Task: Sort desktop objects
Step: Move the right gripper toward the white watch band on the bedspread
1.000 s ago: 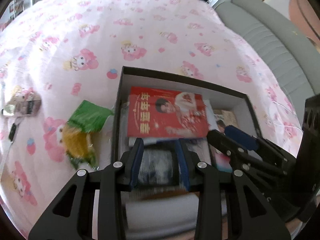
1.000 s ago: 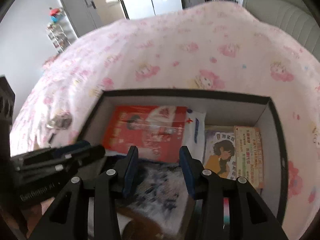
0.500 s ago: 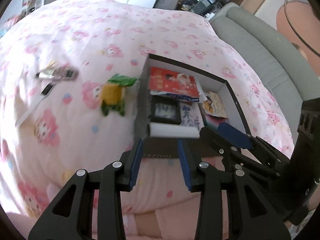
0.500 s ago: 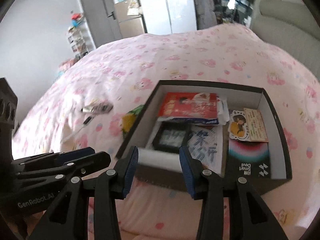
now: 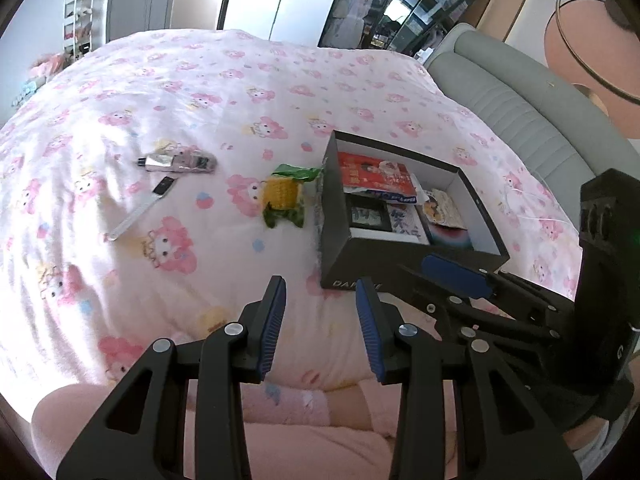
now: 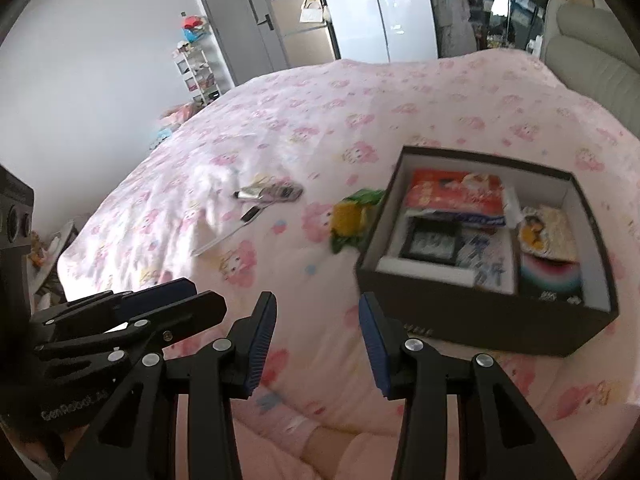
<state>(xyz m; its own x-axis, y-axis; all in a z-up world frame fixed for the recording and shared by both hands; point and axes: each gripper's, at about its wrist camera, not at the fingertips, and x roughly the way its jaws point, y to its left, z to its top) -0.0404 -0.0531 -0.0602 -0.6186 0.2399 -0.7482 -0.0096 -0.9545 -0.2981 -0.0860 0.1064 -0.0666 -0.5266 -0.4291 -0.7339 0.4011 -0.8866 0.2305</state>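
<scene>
A corn toy lies on the bed just left of the black box; a ruler runs diagonally farther left; both grippers' jaws gape empty

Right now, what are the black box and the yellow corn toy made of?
The black box looks like stiff matte cardboard: straight thin walls, white inside. The corn toy looks soft, maybe knitted yarn or plush, with a bumpy yellow body and floppy green leaves. It is too small to tell for sure.
</scene>
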